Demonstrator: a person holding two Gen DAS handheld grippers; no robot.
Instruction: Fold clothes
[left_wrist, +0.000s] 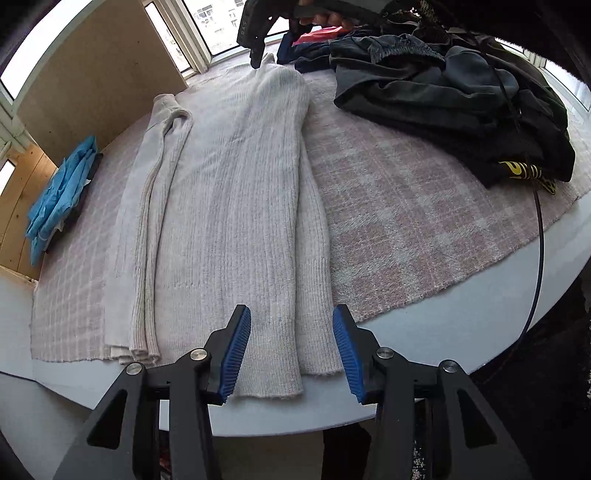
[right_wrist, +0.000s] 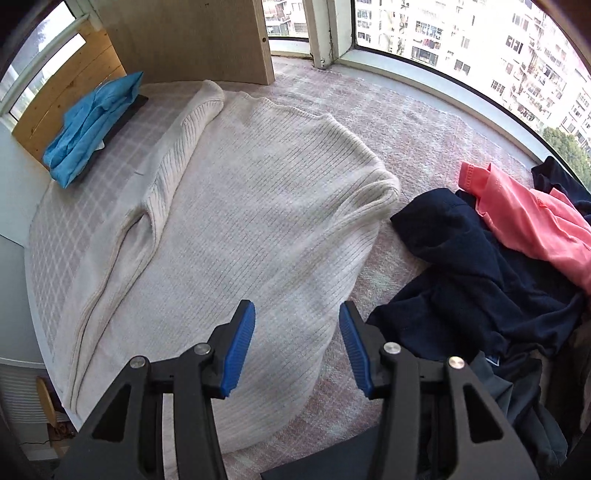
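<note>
A cream ribbed knit sweater (left_wrist: 236, 206) lies flat on the checked blanket, one side folded over its body and a sleeve along its left side. It also shows in the right wrist view (right_wrist: 258, 229). My left gripper (left_wrist: 291, 350) is open and empty, just above the sweater's hem at the table's near edge. My right gripper (right_wrist: 297, 347) is open and empty, above the sweater's folded right side. The right gripper also shows at the far end in the left wrist view (left_wrist: 258, 40).
A pink-and-white checked blanket (left_wrist: 406, 206) covers the white table (left_wrist: 461, 325). A pile of dark clothes (left_wrist: 461, 96) lies at the right, with navy (right_wrist: 461, 273) and coral (right_wrist: 528, 218) garments. A folded blue garment (right_wrist: 92, 125) sits far left. A black cable (left_wrist: 537, 258) hangs over the edge.
</note>
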